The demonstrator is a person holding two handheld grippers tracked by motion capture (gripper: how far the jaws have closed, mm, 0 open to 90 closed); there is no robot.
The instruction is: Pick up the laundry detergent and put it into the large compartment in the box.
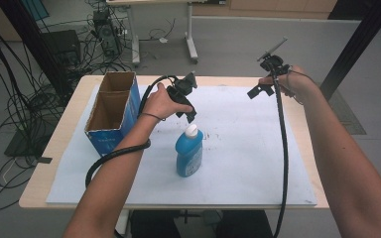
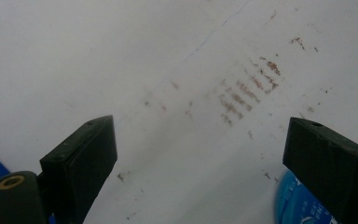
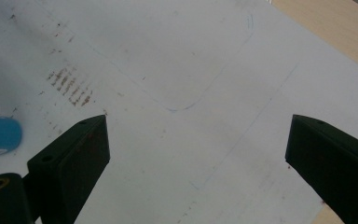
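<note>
Fingers [image 2: 81, 161] both grippers wide apart, empty.

We note the bottle [image 1: 189, 156]: glossy blue plastic, smooth white cap. Box [image 1: 113, 111]: matt brown cardboard inside, printed blue outside. Sheet [image 1: 248, 163]: matt white paper, brown scuff marks. Table [image 1: 54, 144]: pale smooth wood-look top. Both grippers' jaws look like matt black plastic.

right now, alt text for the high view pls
A person's left gripper hovers open just above a standing blue bottle on a white sheet, beside an open cardboard box; the right gripper is held apart, far right.
</note>
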